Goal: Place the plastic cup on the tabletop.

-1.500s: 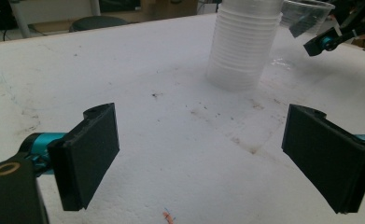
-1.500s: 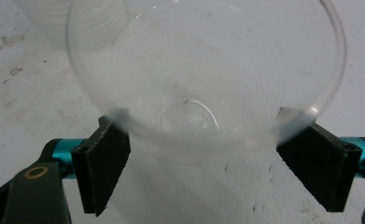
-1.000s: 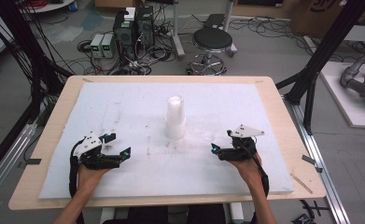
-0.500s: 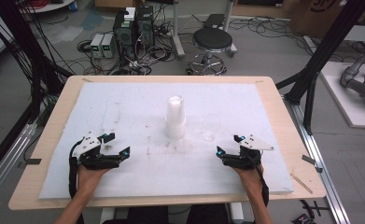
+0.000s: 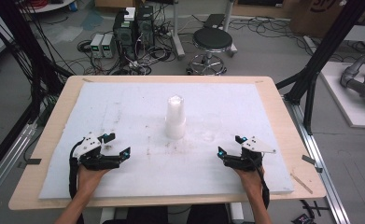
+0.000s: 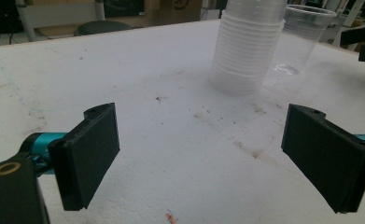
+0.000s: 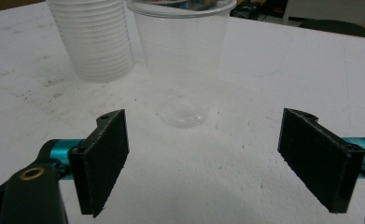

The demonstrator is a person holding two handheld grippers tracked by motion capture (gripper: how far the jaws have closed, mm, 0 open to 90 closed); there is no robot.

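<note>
A: Where did the single clear cup (image 7: 182, 60) stand?

B: Upright on the white foam surface (image 5: 124, 107), mouth up, just beside the stack of cups (image 5: 175, 117), near the middle and a bit toward the person's right. In the right gripper view it stood straight ahead, between the lines of the two jaws but farther off, touching neither.

A: How did it look?

B: Thin, see-through plastic, tapering to a round base, with a rolled rim. The stack was cloudier, rim over rim making fine ridges down its side, and looked to be nested upside down.

A: And the jaws?

B: The right gripper (image 5: 231, 147) had its jaws spread wide with nothing in them. The left gripper (image 5: 116, 145) likewise: jaws wide apart, empty, pointed toward the stack from the near left. The pads were flat black blocks on teal arms.

A: Room to move?

B: Plenty. Bare foam lay between each gripper and the cups, and the two hands sat well apart near the front edge. The foam sheet was matte, pitted and marked with small dark specks and scuffs, mostly around the stack. It left a wooden border (image 5: 283, 121) showing at the back and sides. Beyond the far edge stood a stool (image 5: 212, 41) on the floor.
</note>
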